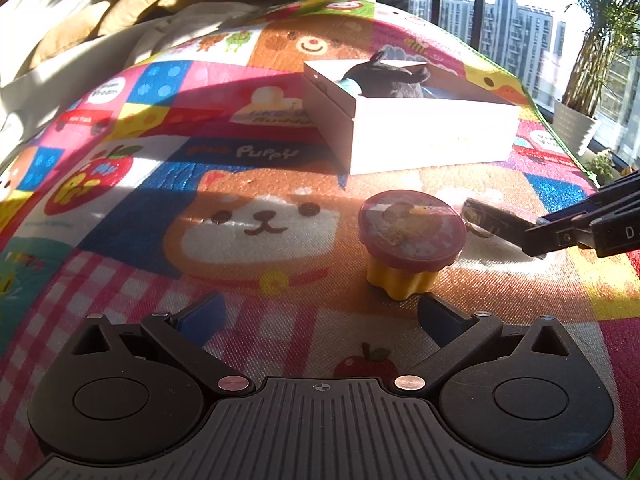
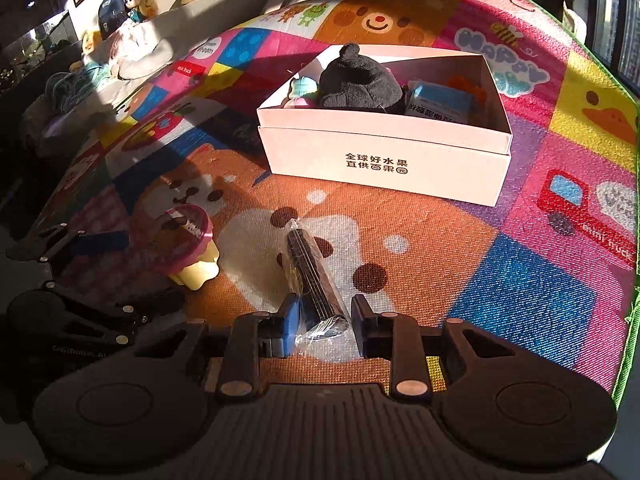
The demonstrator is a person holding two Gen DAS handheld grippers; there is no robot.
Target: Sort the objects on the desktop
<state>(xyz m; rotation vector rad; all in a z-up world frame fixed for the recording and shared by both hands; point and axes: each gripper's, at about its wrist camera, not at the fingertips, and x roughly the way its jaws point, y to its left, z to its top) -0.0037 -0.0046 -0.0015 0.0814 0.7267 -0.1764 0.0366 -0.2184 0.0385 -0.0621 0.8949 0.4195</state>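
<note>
Pick step: right tool [image 2: 324,320] clenched on the wrapped black comb [image 2: 310,276], on the mat in front of the box [image 2: 384,160]. Left tool [image 1: 320,316] released. Next: lift, carry into box.

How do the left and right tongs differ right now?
The left tongs stand wide open with nothing between them; the right tongs have closed in around the wrapped black comb. The left sit just short of the pink-lidded yellow cup; the right are at their object. Both angle down at the play mat.
</note>
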